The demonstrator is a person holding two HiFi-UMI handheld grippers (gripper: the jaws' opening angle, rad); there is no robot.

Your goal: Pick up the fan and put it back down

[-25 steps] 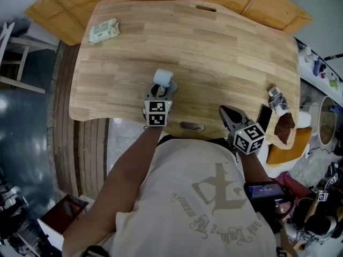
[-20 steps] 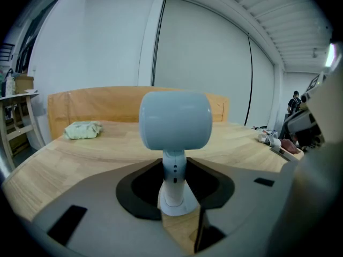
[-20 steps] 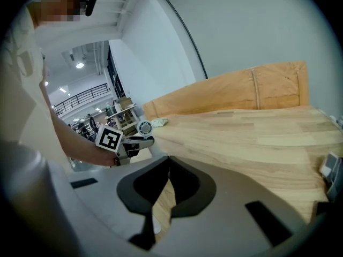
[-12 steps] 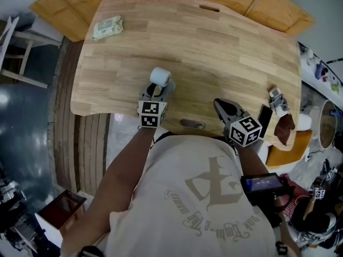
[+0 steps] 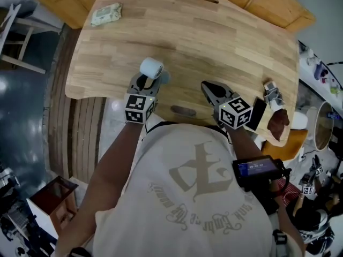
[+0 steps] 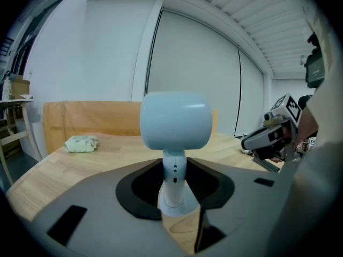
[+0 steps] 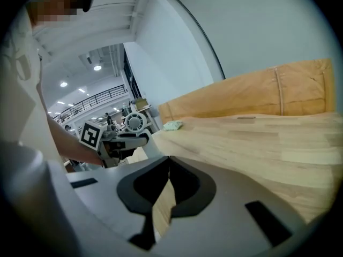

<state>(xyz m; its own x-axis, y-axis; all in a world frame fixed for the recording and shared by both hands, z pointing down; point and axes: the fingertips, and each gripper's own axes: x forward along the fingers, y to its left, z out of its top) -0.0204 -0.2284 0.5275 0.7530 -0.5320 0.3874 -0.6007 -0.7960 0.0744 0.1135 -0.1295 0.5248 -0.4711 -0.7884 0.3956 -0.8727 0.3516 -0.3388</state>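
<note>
The fan is small and pale blue-white, with a round head on a short stem. My left gripper is shut on its stem and holds it upright a little above the wooden table. In the left gripper view the fan fills the middle, its stem between the jaws of the left gripper. My right gripper hovers over the table's near edge, shut with nothing in it. In the right gripper view the right gripper has its jaws meeting, and the fan shows at the left.
A pale green wipes packet lies at the table's far left corner. By the right edge lie a black flat object, a small marker-covered piece and a brown object. An orange table stands behind.
My left gripper has risen with the fan, which now sits higher and larger in the head view. The right gripper has drifted a little to the left.
</note>
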